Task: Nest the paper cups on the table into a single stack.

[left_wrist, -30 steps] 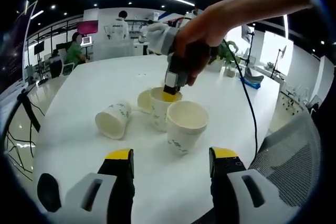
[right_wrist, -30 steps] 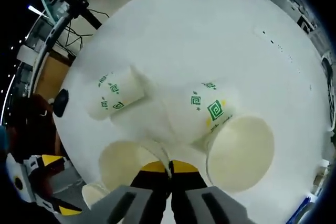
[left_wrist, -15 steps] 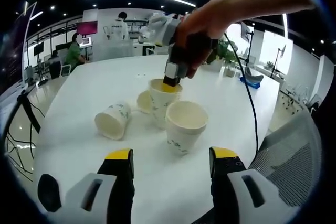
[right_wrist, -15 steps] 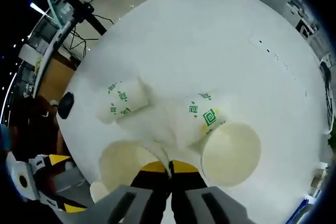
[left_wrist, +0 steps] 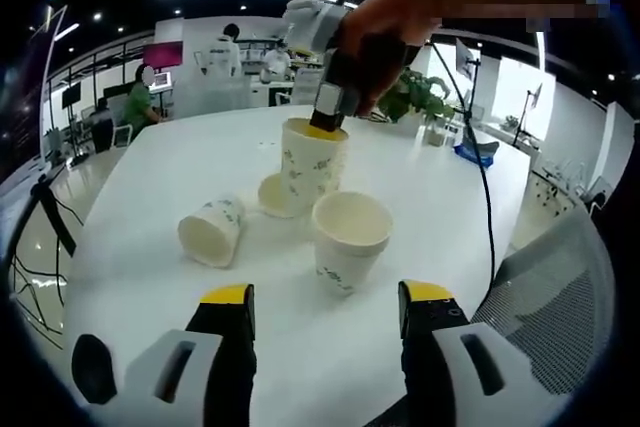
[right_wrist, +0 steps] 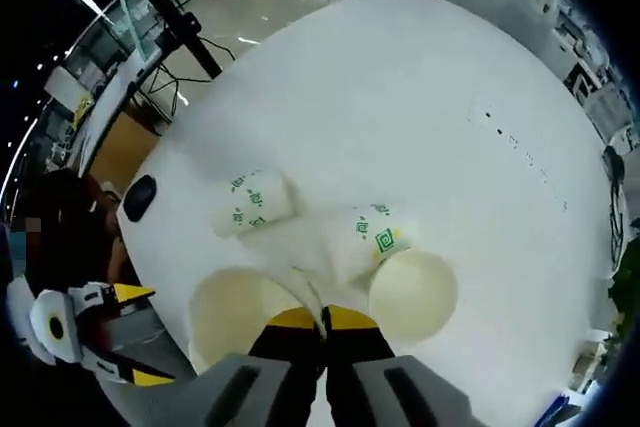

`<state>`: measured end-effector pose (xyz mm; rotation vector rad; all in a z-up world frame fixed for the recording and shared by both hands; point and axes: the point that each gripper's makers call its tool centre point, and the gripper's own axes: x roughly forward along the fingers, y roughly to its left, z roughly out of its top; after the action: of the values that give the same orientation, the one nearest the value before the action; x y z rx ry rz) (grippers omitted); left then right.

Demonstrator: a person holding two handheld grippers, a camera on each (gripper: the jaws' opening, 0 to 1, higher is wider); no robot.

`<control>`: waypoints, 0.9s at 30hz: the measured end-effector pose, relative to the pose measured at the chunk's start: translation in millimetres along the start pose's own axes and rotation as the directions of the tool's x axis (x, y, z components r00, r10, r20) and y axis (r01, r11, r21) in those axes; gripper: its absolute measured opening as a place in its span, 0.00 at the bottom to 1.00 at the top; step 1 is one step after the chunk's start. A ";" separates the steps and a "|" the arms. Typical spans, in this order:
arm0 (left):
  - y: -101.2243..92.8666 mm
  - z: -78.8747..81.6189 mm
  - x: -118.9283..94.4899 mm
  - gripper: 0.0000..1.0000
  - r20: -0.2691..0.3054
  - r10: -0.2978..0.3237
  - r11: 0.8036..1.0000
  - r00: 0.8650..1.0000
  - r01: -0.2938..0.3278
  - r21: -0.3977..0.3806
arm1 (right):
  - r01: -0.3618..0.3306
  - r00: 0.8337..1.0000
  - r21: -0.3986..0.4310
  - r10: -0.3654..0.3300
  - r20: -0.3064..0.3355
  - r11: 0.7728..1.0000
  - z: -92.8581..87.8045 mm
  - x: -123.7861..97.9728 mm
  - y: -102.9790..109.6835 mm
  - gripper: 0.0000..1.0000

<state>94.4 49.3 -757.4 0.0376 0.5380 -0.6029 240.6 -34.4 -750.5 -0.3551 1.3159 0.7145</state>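
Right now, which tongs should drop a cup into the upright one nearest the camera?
Right. The right tongs already pinch the rim of a lifted cup, just beyond the upright cup. The left tongs are open and hold nothing.

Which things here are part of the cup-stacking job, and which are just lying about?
Job:
right tool, shut on the rim of the lifted white paper cup
upright white paper cup
tipped-over paper cup at left
tipped-over paper cup behind
open left tool
white table

Lying about:
small black oval object
green potted plant
grey mesh chair
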 end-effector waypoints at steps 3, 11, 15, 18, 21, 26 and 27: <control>-1.0 0.0 -0.1 0.57 -0.001 -0.003 1.000 1.000 0.003 0.003 | -0.010 1.000 -0.034 0.010 0.002 0.999 0.0 -12.8 6.3 0.00; -3.0 -0.5 0.4 0.57 -0.004 -0.009 1.000 1.000 0.009 0.013 | -0.010 1.000 -0.110 0.011 0.001 0.994 -3.5 -33.0 15.5 0.00; -3.8 -0.1 -0.6 0.56 -0.005 -0.010 1.000 1.000 0.010 0.013 | -0.018 1.000 -0.143 0.017 -0.006 0.990 -9.9 -37.1 22.6 0.00; -4.2 0.0 -1.1 0.56 -0.005 -0.010 1.000 1.000 0.010 0.013 | -0.022 1.000 -0.167 0.020 -0.012 0.986 -14.6 -40.3 28.4 0.00; -3.6 -0.3 -0.5 0.56 -0.004 -0.009 1.000 1.000 0.009 0.010 | -0.035 0.999 -0.187 0.032 -0.020 0.982 -20.8 -41.1 36.5 0.00; -2.1 -1.5 1.5 0.56 -0.003 -0.008 1.000 1.000 0.008 0.009 | -0.048 0.999 -0.218 0.041 -0.036 0.975 -25.3 -39.8 44.9 0.00; -2.1 -1.6 1.7 0.57 -0.003 -0.008 1.000 1.000 0.008 0.009 | -0.050 0.998 -0.224 0.043 -0.039 0.973 -27.0 -40.0 48.6 0.00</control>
<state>93.7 47.0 -759.3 0.0450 0.5381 -0.6131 185.2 -25.9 -711.2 -0.5215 1.2815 0.9037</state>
